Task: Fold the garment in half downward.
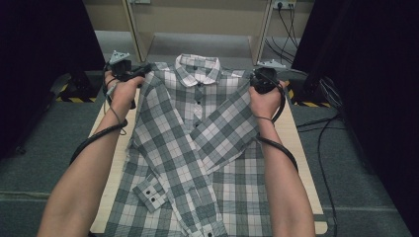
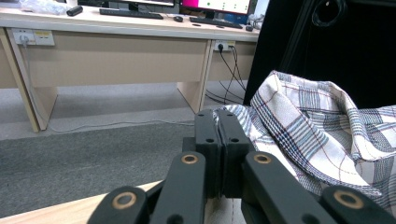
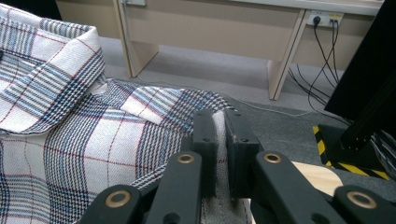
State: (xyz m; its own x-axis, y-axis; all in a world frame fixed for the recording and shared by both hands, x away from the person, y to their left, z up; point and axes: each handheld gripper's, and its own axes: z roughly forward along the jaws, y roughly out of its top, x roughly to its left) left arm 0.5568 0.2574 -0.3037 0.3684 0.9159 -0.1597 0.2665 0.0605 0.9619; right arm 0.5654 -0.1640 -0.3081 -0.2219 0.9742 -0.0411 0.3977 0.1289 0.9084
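1. Nearest the person, the two long sleeves of the plaid shirt (image 1: 197,148) lie crossed over its front, cuffs toward the near table edge; one buttoned cuff (image 1: 150,193) sits at the lower left with two dark buttons showing; I judge the sleeves are laid inward so the garment can be folded into a narrower shape.
2. The shirt lies face up on the pale wooden table (image 1: 291,133), collar away from the person, and covers most of the top; the cloth is a woven check of grey-green and white in the high view (the gripper views show fine blue and red lines in it), soft and thin, creasing where it is lifted.
3. Farther up, each hand grips a shoulder: the left gripper (image 2: 217,122) has its black jaws pressed together on a thin edge of shirt fabric; the right gripper (image 3: 219,122) is likewise clamped on a fold of cloth, which shows between the pads; pinching both shoulders evenly would keep the top edge straight, I judge.
4. Between them stands the rounded collar (image 1: 198,68), stiffer, doubled cloth.
5. Beyond the table lie grey carpet (image 2: 79,158) and a light wooden desk (image 2: 112,51) with wall sockets and trailing cables.
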